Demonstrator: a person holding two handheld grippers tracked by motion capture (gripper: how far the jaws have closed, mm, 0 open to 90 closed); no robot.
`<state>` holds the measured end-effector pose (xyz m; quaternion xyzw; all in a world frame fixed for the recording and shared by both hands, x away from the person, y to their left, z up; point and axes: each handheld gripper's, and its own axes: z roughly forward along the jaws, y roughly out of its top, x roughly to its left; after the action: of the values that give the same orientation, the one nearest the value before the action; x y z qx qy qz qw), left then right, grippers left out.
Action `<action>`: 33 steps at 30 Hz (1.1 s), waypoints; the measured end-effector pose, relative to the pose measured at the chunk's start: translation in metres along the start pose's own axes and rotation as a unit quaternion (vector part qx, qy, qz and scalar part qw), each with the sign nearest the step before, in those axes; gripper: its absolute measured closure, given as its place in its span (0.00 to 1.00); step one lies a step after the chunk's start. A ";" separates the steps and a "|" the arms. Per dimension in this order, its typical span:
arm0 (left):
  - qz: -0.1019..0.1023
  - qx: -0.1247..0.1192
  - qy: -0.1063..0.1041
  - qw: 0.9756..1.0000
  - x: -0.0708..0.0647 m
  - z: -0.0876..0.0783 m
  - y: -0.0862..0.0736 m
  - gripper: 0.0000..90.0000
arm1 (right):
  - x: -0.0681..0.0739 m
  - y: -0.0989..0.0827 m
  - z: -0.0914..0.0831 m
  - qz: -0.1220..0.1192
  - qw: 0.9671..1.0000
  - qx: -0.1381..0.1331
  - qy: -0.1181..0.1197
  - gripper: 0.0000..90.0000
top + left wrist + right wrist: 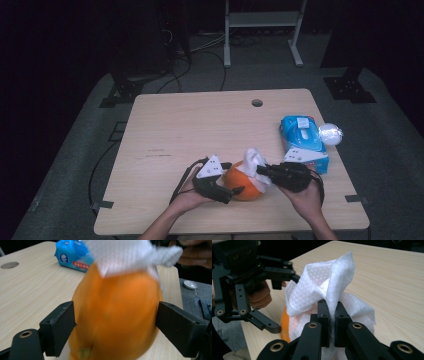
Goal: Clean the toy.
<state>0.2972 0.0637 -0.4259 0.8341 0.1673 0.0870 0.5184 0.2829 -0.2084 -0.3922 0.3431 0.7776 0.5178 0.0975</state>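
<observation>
While clamped on the white tissue (322, 292), right gripper (331, 315) presses it onto the orange fruit (115, 315). Left gripper (115, 330) spread, flanking that fruit, contact unclear

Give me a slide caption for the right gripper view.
Right gripper pinches a tissue draped over an orange fruit.

Work surface: light wooden table (200, 130), rounded corners, with a round cable hole (257, 103) near the far edge. An orange fruit (242, 186) sits on the near part of the top, a white tissue (254, 161) draped over it. A blue pack of tissues (303, 142) lies flat along the right edge. A small white, crumpled-looking ball (330, 134), possibly a wadded tissue, rests just beside the pack at the rim.
</observation>
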 end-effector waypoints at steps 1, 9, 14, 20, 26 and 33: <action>0.000 0.005 -0.006 1.000 -0.001 0.003 -0.002 0.17 | -0.003 -0.001 -0.002 0.003 1.000 -0.001 -0.002 0.95; 0.020 0.006 -0.031 0.999 -0.010 0.007 -0.001 0.20 | -0.015 -0.006 -0.011 0.018 1.000 0.010 -0.015 0.94; 0.021 -0.003 -0.025 0.999 -0.004 0.016 0.003 0.10 | -0.013 -0.013 -0.015 0.022 1.000 0.019 -0.002 0.94; 0.049 0.014 -0.024 0.998 -0.008 0.028 0.006 0.29 | -0.010 -0.011 -0.014 0.013 1.000 0.020 -0.009 0.95; 0.065 0.012 0.021 0.998 -0.006 0.006 0.017 0.46 | 0.002 0.007 -0.009 0.000 1.000 -0.011 0.009 0.95; 0.075 0.009 0.066 0.995 0.006 -0.025 0.022 0.46 | 0.017 0.033 0.014 -0.014 0.998 -0.032 0.048 0.95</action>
<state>0.2988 0.0780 -0.3955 0.8416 0.1387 0.1787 0.4905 0.2918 -0.1796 -0.3662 0.3040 0.7690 0.5569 0.0780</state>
